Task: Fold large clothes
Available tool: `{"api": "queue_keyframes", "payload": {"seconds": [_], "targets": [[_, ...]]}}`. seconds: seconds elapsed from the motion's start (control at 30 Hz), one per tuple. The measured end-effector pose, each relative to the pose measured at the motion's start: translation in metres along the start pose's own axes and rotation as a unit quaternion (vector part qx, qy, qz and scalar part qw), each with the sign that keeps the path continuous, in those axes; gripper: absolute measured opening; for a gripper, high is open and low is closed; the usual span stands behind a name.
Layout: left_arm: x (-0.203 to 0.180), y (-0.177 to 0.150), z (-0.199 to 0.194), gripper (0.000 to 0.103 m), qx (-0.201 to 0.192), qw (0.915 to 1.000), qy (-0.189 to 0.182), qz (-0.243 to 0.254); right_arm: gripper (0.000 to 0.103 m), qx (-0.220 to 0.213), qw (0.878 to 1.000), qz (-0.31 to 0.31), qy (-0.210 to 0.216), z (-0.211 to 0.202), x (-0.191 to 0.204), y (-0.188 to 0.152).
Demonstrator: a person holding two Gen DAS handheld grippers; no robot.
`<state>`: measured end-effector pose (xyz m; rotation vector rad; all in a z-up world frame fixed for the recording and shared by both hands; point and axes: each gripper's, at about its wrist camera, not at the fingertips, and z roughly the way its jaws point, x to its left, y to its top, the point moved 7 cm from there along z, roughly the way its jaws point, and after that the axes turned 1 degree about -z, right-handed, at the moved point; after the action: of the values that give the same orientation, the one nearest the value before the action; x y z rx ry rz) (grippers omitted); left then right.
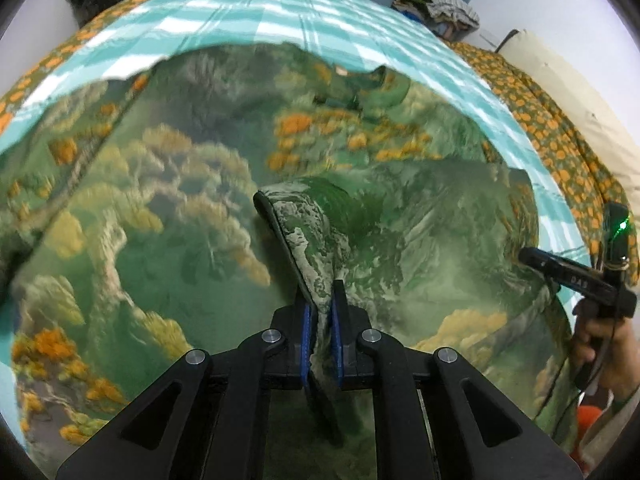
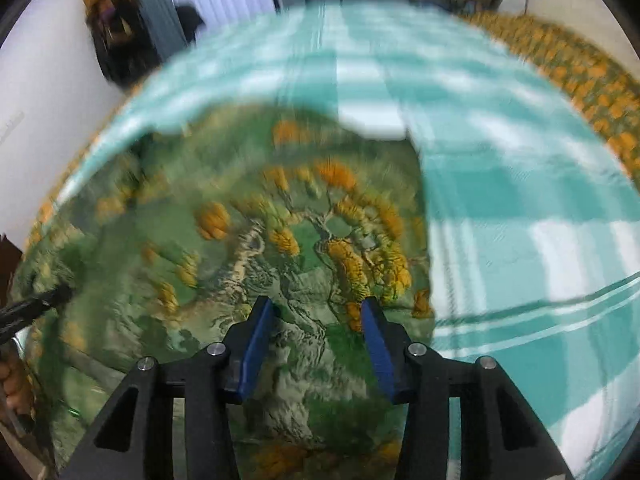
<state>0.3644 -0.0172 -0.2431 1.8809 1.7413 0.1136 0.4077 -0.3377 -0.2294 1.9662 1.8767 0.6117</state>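
A large green garment (image 1: 192, 208) printed with trees and orange foliage lies spread on the bed. My left gripper (image 1: 323, 308) is shut on a raised fold of this cloth, and the fold's dark-edged hem (image 1: 280, 232) stands up in front of the pads. In the right wrist view, blurred by motion, the same garment (image 2: 240, 240) lies below my right gripper (image 2: 318, 312). Its blue pads (image 2: 256, 344) stand well apart just over the cloth near the garment's right edge, pressing on nothing. A hand (image 1: 612, 356) carries that gripper at the right of the left wrist view.
A teal and white checked sheet (image 2: 520, 200) covers the bed beyond and to the right of the garment. An orange-dotted green blanket (image 1: 560, 140) and a cream pillow (image 1: 580, 92) line the right side. A pile of clothes (image 1: 440, 8) sits at the far end.
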Motion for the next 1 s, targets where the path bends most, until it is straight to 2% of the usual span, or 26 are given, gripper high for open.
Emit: {"api": "queue_keyframes", "payload": {"seconds": [0.13, 0.23, 0.27, 0.4, 0.47, 0.53, 0.63, 0.7, 0.83, 1.0], "targets": [[0.001, -0.007, 0.006, 0.010, -0.007, 1.0000, -0.001, 0.003, 0.046, -0.003, 1.000, -0.003, 0.011, 0.003, -0.004, -0.001], [0.004, -0.008, 0.008, 0.011, -0.011, 0.9999, -0.005, 0.004, 0.046, 0.027, 1.000, -0.014, 0.007, -0.002, -0.004, 0.006], [0.005, -0.009, 0.009, 0.011, -0.013, 0.9999, -0.007, 0.003, 0.046, 0.031, 0.999, -0.016, 0.005, -0.005, -0.005, 0.015], [0.006, -0.011, 0.009, 0.011, -0.017, 0.9998, -0.004, 0.005, 0.046, -0.020, 1.000, -0.001, 0.006, -0.024, -0.003, 0.068], [0.004, -0.011, 0.010, 0.011, -0.018, 0.9998, 0.002, 0.010, 0.046, -0.030, 0.999, 0.013, 0.007, -0.017, -0.004, 0.088], [0.003, -0.012, 0.009, 0.011, -0.020, 0.9997, 0.007, 0.015, 0.046, -0.019, 0.999, 0.028, 0.007, 0.000, -0.006, 0.094], [0.002, -0.012, 0.011, 0.012, -0.021, 0.9996, 0.009, 0.016, 0.046, 0.025, 0.999, 0.044, 0.003, 0.042, -0.009, 0.087], [0.002, -0.012, 0.013, 0.013, -0.020, 0.9996, 0.009, 0.015, 0.046, 0.030, 0.999, 0.034, -0.005, 0.054, -0.007, 0.080], [0.002, -0.012, 0.015, 0.013, -0.020, 0.9997, 0.007, 0.012, 0.046, 0.019, 0.999, 0.028, -0.015, 0.046, -0.004, 0.079], [0.005, -0.013, 0.016, 0.014, -0.022, 0.9997, 0.003, 0.009, 0.046, 0.018, 1.000, -0.004, -0.010, 0.011, 0.006, 0.046]]}}
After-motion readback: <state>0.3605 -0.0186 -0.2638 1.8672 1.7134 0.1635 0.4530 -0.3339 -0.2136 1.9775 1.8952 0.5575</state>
